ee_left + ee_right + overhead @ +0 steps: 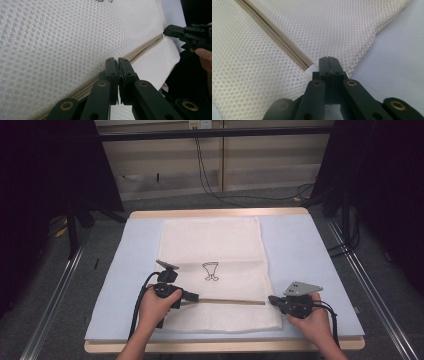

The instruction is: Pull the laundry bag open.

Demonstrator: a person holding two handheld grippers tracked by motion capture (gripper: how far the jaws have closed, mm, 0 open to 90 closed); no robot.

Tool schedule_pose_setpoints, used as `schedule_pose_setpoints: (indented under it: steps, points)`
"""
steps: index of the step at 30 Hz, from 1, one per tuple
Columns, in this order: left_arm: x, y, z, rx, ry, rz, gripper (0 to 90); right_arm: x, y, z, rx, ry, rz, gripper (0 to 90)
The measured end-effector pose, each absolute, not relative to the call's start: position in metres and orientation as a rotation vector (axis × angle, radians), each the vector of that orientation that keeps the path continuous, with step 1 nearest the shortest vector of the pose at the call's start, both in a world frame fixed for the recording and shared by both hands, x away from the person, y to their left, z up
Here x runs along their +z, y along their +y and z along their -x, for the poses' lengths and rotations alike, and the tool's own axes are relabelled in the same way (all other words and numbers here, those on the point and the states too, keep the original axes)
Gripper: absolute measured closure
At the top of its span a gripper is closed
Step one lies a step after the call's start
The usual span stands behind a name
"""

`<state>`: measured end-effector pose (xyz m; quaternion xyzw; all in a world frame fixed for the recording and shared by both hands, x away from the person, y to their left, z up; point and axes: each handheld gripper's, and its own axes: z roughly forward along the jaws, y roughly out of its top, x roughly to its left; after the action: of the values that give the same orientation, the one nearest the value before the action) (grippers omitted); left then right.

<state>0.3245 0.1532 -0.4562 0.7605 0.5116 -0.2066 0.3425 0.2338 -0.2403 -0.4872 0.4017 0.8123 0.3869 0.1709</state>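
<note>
A white mesh bag (215, 245) lies flat on the table, with a small black drawing (211, 271) at its middle. A beige zipper (230, 301) runs across its near end. My left gripper (194, 296) is at the zipper's left end. In the left gripper view its jaws (118, 60) are pressed together right on the zipper line (145, 48), and what they pinch is hidden. My right gripper (271, 298) is at the bag's right edge. In its own view the jaws (328, 58) are shut on the mesh where the zipper (279, 37) ends.
A light blue mat (310, 260) covers the wooden table (225, 346) under the bag. Black cables (210, 175) run over the grey floor behind, and metal rails (365, 280) flank the table.
</note>
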Motion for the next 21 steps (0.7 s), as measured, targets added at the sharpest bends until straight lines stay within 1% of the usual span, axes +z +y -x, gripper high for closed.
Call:
schedule_pose_setpoints:
  steps: [2, 10, 13, 15, 21]
  points:
    - [-0.456, 0.156, -0.325, -0.522, 1.323, -1.988, 87.3, -0.487, -0.24, -0.234, 1.099, 2.307, -1.142, 90.0]
    - [-0.457, 0.167, -0.325, -0.54, 1.329, -1.948, 87.3, -0.487, -0.24, -0.234, 1.098, 2.307, -1.143, 90.0]
    - [-0.456, 0.17, -0.325, -0.514, 1.329, -1.971, 87.3, -0.487, -0.24, -0.234, 1.099, 2.308, -1.141, 90.0]
    - [-0.456, 0.172, -0.325, -0.528, 1.334, -1.958, 87.3, -0.487, -0.24, -0.234, 1.099, 2.308, -1.14, 90.0]
    - [-0.455, 0.185, -0.325, -0.517, 1.36, -1.921, 87.3, -0.487, -0.24, -0.234, 1.095, 2.305, -1.143, 90.0]
